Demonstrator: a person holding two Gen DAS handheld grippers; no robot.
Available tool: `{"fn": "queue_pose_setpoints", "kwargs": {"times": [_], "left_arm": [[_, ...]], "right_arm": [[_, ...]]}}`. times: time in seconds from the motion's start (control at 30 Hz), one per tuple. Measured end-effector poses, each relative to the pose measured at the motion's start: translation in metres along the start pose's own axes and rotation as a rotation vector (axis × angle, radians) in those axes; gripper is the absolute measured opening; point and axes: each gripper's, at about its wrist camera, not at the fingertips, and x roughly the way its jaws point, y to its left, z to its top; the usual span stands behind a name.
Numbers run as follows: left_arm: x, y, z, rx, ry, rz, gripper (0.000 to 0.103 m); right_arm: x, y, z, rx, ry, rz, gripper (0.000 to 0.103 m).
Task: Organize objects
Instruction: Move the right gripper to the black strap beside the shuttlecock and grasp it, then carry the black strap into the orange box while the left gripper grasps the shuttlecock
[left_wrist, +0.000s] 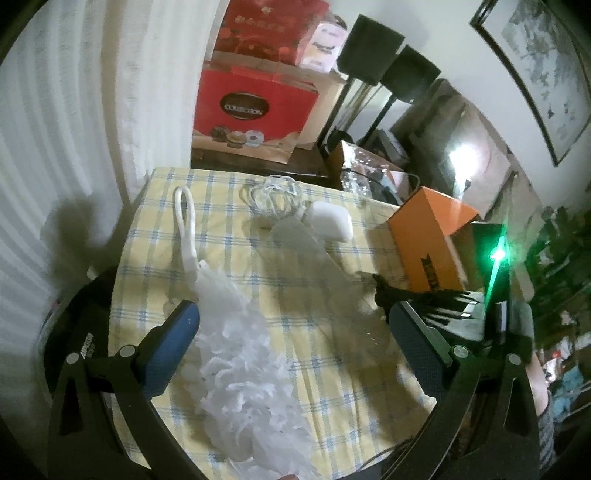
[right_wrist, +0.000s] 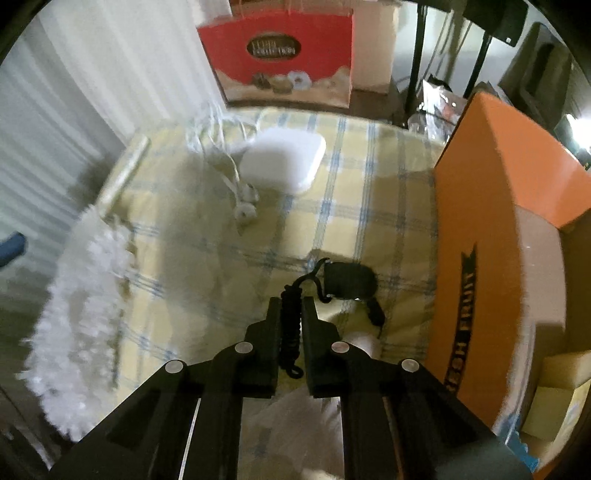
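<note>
- The right gripper (right_wrist: 291, 314) has its jaws pinched on a black coiled cord (right_wrist: 290, 332), which runs lengthwise between the fingers (right_wrist: 272, 325).
- To do this well, I judge: lift slowly, keeping the pinch firm, so the cord's black plug block (right_wrist: 349, 280), at one o'clock just past the fingertips, trails up without snagging the checked cloth (right_wrist: 354, 184).
- The orange box (right_wrist: 491, 229) stands close by at three o'clock, a likely drop point.
- A white case (right_wrist: 284, 158) and white earphones (right_wrist: 245, 206) lie farther off at twelve and eleven o'clock.
- The left gripper (left_wrist: 295, 325) stands spread, nothing held; a white mesh puff (left_wrist: 240, 354) lies between its fingers, touching the left one.
</note>
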Motion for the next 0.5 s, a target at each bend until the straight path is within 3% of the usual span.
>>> {"fn": "queue_pose_setpoints", "kwargs": {"times": [0.13,0.5], "left_arm": [[-0.008,0.004,0.0,-0.003,-0.001,-0.012,0.103],[-0.021,0.014,-0.002,-0.054,0.012,-0.024,0.102]], "right_arm": [[-0.026,-0.005,-0.001,0.019,-0.041,0.076,0.009],[-0.078,-0.012,-0.014,0.048,-0.131,0.17,0.009]]}}
